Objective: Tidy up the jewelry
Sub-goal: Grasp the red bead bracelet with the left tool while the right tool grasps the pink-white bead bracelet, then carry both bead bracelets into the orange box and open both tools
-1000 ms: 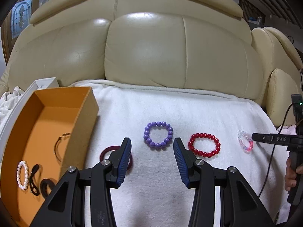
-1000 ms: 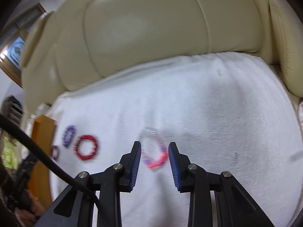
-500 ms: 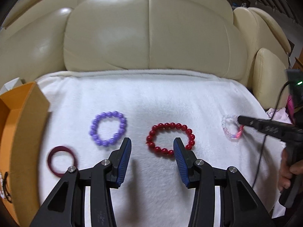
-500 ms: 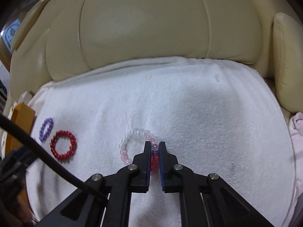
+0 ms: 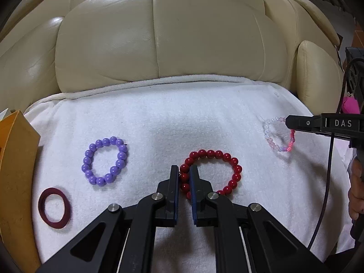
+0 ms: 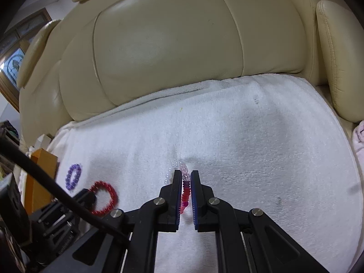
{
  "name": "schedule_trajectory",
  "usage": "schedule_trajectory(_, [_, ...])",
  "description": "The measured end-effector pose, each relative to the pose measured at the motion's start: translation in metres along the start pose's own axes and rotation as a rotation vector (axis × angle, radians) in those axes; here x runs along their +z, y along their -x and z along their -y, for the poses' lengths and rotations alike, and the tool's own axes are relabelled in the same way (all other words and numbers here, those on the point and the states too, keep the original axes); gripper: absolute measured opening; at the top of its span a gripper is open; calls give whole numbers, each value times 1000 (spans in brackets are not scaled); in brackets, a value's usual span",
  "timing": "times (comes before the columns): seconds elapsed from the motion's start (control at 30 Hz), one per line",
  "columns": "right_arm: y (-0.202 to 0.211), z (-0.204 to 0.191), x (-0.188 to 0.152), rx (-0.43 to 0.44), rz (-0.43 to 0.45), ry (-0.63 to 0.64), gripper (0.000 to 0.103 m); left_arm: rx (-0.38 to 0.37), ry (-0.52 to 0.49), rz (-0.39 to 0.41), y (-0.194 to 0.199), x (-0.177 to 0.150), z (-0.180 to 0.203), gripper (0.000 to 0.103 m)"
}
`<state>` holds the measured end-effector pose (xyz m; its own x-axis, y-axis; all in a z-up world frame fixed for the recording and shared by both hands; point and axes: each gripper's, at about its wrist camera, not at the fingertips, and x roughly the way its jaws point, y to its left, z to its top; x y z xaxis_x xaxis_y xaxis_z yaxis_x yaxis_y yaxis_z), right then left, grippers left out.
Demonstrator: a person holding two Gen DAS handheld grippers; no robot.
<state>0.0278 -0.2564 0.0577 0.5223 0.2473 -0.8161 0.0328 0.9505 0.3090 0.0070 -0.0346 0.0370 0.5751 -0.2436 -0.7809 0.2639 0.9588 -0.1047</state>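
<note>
A red bead bracelet [image 5: 235, 175] lies on the white towel [image 5: 204, 113]. My left gripper [image 5: 183, 170] is shut on its left side, with beads pinched between the blue pads. A pink-and-clear bead bracelet [image 5: 271, 145] hangs from my right gripper [image 5: 289, 122], just off the towel. In the right wrist view this bracelet [image 6: 185, 193] stands edge-on between the shut jaws of the right gripper [image 6: 184, 173]. A purple bead bracelet [image 5: 92, 147] and a dark red ring [image 5: 41, 203] lie to the left.
An orange box [image 5: 16, 170] stands at the towel's left edge. The cream leather sofa back [image 5: 159, 45] rises behind the towel. A hand [image 5: 356, 193] and a black cable [image 5: 327, 182] are at the right edge.
My left gripper moved right from the purple bracelet to the red one, sank and shut on it. My right gripper shut on the pink bracelet and raised it edge-on.
</note>
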Motion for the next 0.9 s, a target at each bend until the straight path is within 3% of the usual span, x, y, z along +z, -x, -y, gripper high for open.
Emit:
schedule_trajectory(0.33, [22, -17, 0, 184, 50, -52, 9, -41, 49, 147, 61, 7, -16, 9])
schedule_trajectory(0.53, [30, -36, 0, 249, 83, -38, 9, -46, 79, 240, 101, 5, -30, 9])
schedule_trajectory(0.9, [35, -117, -8, 391, 132, 65, 9, 15, 158, 407, 178, -3, -88, 9])
